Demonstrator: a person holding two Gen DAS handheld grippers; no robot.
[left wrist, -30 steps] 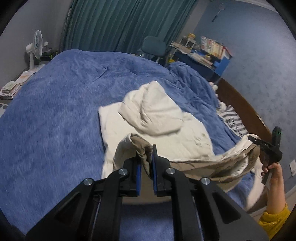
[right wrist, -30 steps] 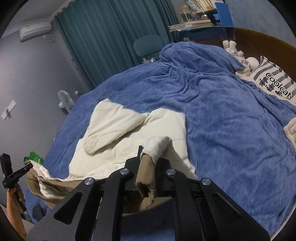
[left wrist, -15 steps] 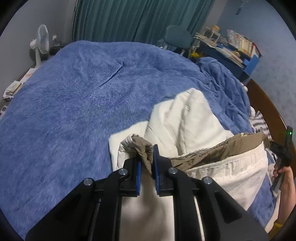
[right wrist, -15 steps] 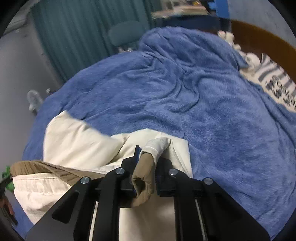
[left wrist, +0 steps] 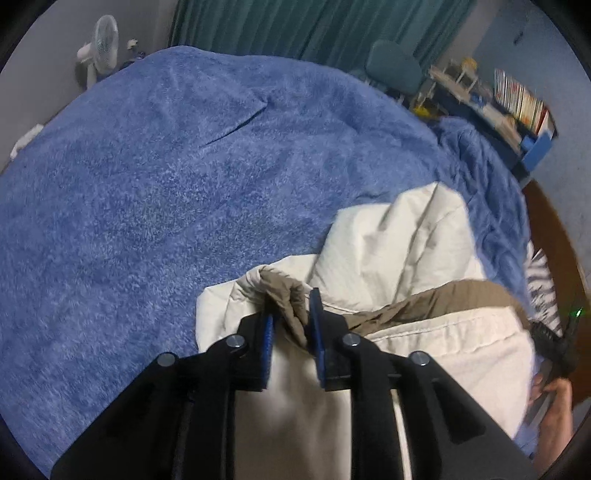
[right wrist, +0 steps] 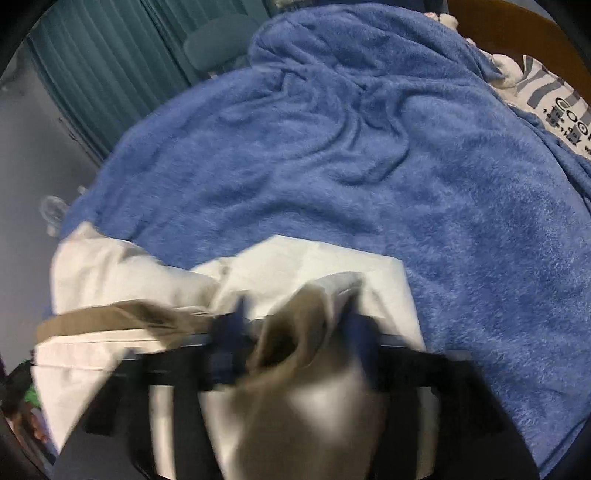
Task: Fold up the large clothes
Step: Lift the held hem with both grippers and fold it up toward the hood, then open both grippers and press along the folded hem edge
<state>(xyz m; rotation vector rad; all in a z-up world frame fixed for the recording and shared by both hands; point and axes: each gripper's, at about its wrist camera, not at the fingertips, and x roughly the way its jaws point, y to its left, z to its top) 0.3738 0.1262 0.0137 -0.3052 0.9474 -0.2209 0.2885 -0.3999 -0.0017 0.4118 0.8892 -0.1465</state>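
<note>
Garment: one large cream jacket (left wrist: 402, 251) with a brown lining (left wrist: 436, 301), soft and puffy, doubled over on the bed, on the near right of the left wrist view and near left of the right wrist view (right wrist: 122, 280).
Left tongs (left wrist: 290, 325): two black arms with blue ribbed pads (left wrist: 266, 345), set narrow, with a bunched brown corner of the jacket between them; the right pad touches the cloth, the left pad shows a small gap.
Right tongs (right wrist: 295, 332): badly blurred; a brown and cream fold of the jacket sits between the two fingers, but I cannot tell whether they grip it.
Bed cover: one blue fleece blanket (left wrist: 184, 177), fuzzy and lightly creased, spread across the whole bed; rumpled into ridges on the far side in the right wrist view (right wrist: 369, 147).
Pillow: one, white with grey stripes and black print (right wrist: 557, 99), far right.
Headboard: one curved brown wooden board (left wrist: 554, 236), right.
Curtains: teal, pleated (left wrist: 314, 26), far side.
Chair: one, teal, padded (left wrist: 393, 68), far.
Fan: one, white, round (left wrist: 105, 38), far left.
Bookshelf: one, blue, with a row of books (left wrist: 521, 103), far right.
</note>
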